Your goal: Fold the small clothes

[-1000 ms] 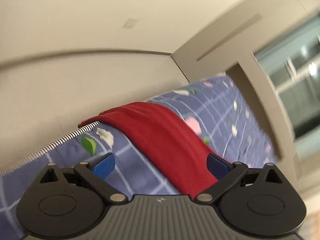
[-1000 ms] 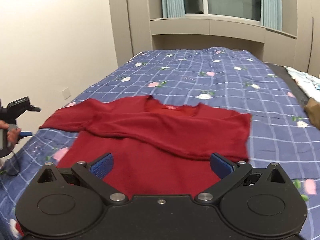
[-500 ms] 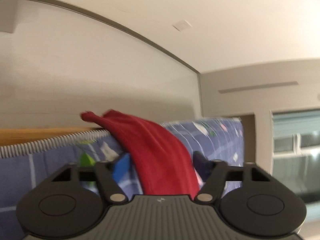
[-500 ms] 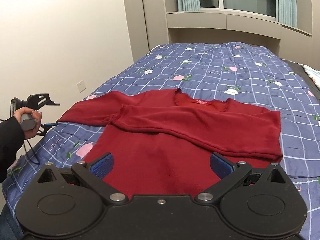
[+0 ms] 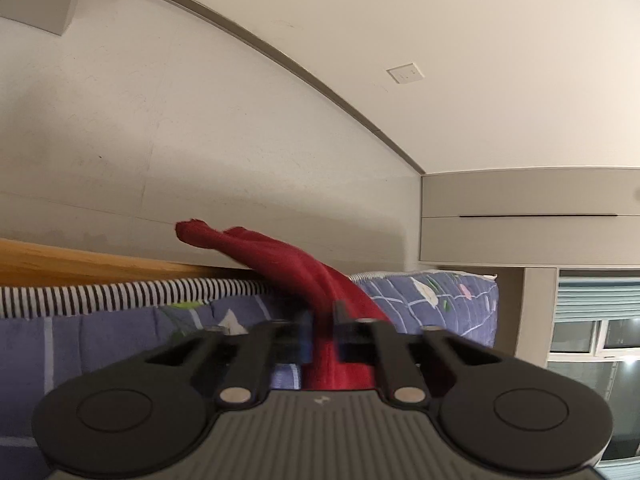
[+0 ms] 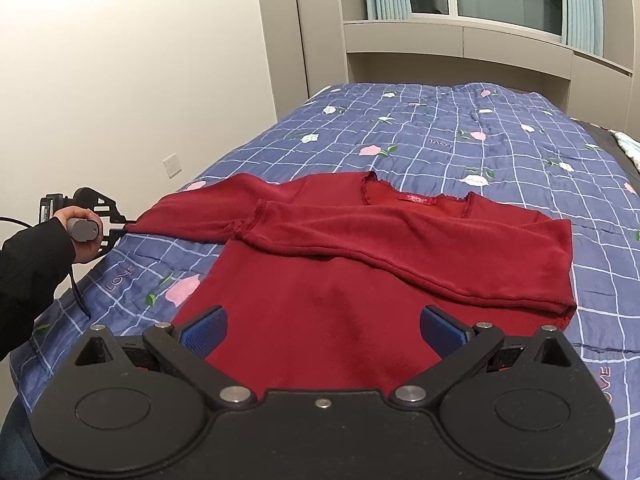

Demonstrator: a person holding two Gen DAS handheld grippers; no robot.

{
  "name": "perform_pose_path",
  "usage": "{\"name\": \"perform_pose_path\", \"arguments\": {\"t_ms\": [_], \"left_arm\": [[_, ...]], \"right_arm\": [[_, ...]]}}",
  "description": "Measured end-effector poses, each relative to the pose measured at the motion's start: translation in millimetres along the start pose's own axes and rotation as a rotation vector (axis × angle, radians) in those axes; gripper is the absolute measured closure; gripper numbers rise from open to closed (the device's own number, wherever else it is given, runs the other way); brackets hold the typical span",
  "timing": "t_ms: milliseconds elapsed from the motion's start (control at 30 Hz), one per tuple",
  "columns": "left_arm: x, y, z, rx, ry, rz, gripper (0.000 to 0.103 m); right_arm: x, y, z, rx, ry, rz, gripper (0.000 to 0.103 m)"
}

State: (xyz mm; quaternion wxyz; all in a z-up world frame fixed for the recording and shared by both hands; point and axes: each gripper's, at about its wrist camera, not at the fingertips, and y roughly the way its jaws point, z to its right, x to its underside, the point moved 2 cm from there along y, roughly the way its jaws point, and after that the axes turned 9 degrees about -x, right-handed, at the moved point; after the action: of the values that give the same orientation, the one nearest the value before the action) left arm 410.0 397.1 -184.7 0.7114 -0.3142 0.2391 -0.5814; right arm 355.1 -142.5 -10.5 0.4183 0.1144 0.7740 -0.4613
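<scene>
A dark red long-sleeved sweater [image 6: 360, 280] lies flat on the bed, neck away from me. One sleeve [image 6: 400, 236] is folded across its chest. The other sleeve [image 6: 192, 212] stretches out to the bed's left edge. There my left gripper [image 6: 120, 228], held by a person's hand [image 6: 76, 236], is shut on the cuff end. In the left wrist view the red sleeve [image 5: 288, 256] runs between the pressed-together fingers of the left gripper [image 5: 323, 312]. My right gripper [image 6: 322, 328] hovers open over the sweater's lower body, with nothing between its blue pads.
The bed carries a blue checked quilt [image 6: 440, 140] with flower prints. A white wall with a socket [image 6: 172, 165] runs close along the left. Cupboards and a window stand beyond the far end. More cloth [image 6: 630, 148] lies at the right edge.
The left gripper rolled level, dropped toward the bed edge, and its jaws closed onto the red sleeve. The right gripper shifted sideways a little and stayed open.
</scene>
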Motion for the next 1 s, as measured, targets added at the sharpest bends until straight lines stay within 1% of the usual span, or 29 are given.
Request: {"name": "perform_pose_path", "arguments": {"t_ms": [67, 133, 200, 233, 267, 333, 433, 533, 600, 667, 733, 800, 833, 900, 1000], "left_arm": [[0, -9, 0, 0.037, 0.003, 0.029, 0.097], [0, -18, 11, 0.079, 0.047, 0.061, 0.098], [4, -32, 33, 0.132, 0.137, 0.104, 0.099], [7, -40, 47, 0.161, 0.205, 0.129, 0.099], [12, -48, 62, 0.186, 0.282, 0.156, 0.099], [30, -68, 98, 0.233, 0.482, 0.223, 0.099], [69, -98, 147, 0.328, 0.779, 0.298, 0.099], [119, -125, 180, 0.431, 1.062, 0.331, 0.099], [155, -139, 193, 0.493, 1.238, 0.322, 0.099], [191, -151, 199, 0.547, 1.409, 0.298, 0.099], [224, -160, 197, 0.58, 1.565, 0.267, 0.099], [260, -167, 185, 0.595, 1.722, 0.24, 0.099], [279, -171, 175, 0.588, 1.796, 0.239, 0.099], [308, -172, 158, 0.574, 1.904, 0.227, 0.099], [343, -173, 123, 0.563, 1.992, 0.178, 0.099]], "right_arm": [[-1, -1, -1, -0.001, -0.006, 0.004, 0.001], [-1, -3, -1, -0.002, -0.008, 0.009, 0.001], [0, -5, 1, -0.001, -0.001, 0.018, 0.001], [0, -6, 2, 0.0, 0.005, 0.024, 0.001], [0, -7, 3, 0.002, 0.012, 0.03, 0.001], [1, -10, 6, 0.004, 0.027, 0.043, 0.001], [2, -15, 12, 0.011, 0.057, 0.066, 0.001], [2, -23, 22, 0.029, 0.098, 0.097, 0.001], [0, -29, 30, 0.046, 0.128, 0.122, 0.001], [0, -37, 42, 0.065, 0.172, 0.151, 0.001], [1, -45, 56, 0.083, 0.23, 0.173, 0.001], [4, -52, 71, 0.091, 0.294, 0.192, 0.001], [6, -55, 78, 0.092, 0.322, 0.198, 0.001], [11, -59, 89, 0.081, 0.374, 0.207, 0.001], [17, -60, 100, 0.018, 0.447, 0.205, 0.001]]}}
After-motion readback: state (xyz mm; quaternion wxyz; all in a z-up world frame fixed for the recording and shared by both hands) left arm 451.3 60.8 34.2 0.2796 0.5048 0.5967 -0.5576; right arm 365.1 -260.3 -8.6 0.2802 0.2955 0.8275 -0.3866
